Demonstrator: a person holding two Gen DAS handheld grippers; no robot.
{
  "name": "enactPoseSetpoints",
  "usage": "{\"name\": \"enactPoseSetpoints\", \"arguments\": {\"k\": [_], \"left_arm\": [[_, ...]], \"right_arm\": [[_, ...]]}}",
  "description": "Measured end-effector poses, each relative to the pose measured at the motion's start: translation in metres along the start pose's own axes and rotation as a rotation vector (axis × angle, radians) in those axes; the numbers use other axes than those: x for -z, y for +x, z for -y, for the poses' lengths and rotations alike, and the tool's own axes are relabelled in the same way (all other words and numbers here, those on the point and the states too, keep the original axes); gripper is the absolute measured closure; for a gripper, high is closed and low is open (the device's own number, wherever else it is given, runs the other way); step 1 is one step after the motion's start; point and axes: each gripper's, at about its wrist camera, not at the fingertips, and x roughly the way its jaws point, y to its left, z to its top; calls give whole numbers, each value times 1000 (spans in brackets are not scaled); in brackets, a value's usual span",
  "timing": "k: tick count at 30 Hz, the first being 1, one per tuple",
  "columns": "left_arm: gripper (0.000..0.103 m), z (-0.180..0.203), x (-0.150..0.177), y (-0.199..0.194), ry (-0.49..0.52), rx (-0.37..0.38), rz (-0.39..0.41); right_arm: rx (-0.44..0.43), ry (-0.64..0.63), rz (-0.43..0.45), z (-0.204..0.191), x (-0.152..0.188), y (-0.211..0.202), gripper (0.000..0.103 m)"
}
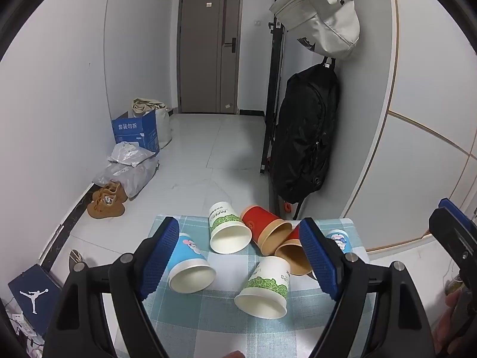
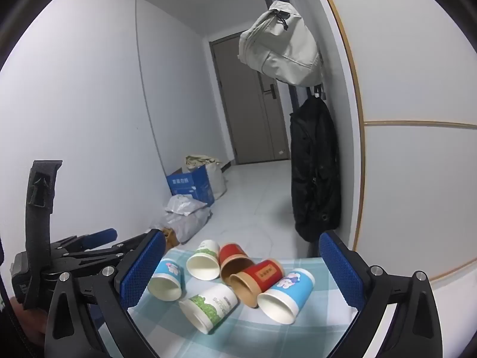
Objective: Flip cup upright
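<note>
Several paper cups lie on their sides on a small table with a blue checked cloth (image 1: 208, 322). They are two blue cartoon cups (image 1: 186, 264) (image 2: 287, 294), two white-and-green cups (image 1: 228, 228) (image 1: 266, 288) and two red-and-brown cups (image 1: 265, 228) (image 2: 258, 277). Their mouths face me. My left gripper (image 1: 238, 262) is open and empty above the near side of the cups. My right gripper (image 2: 243, 271) is open and empty, also in front of the cups. The left gripper shows at the left of the right wrist view (image 2: 89, 247).
The table stands in a hallway. A black backpack (image 1: 304, 137) and a beige bag (image 1: 322, 15) hang on the right wall. A blue box (image 1: 135, 131), grey parcels (image 1: 131, 167) and brown shoes (image 1: 105, 201) lie on the floor at left.
</note>
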Motion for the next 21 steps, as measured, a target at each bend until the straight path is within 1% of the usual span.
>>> {"name": "enactPoseSetpoints", "arguments": {"k": [5,21], "left_arm": [[24,0,2,-2,1,18,-8],[24,-2,-1,2,-9,30,-21]], "right_arm": [[2,5,-5,2,1,-2,0],[4,15,-5,2,-1,-1,0]]}}
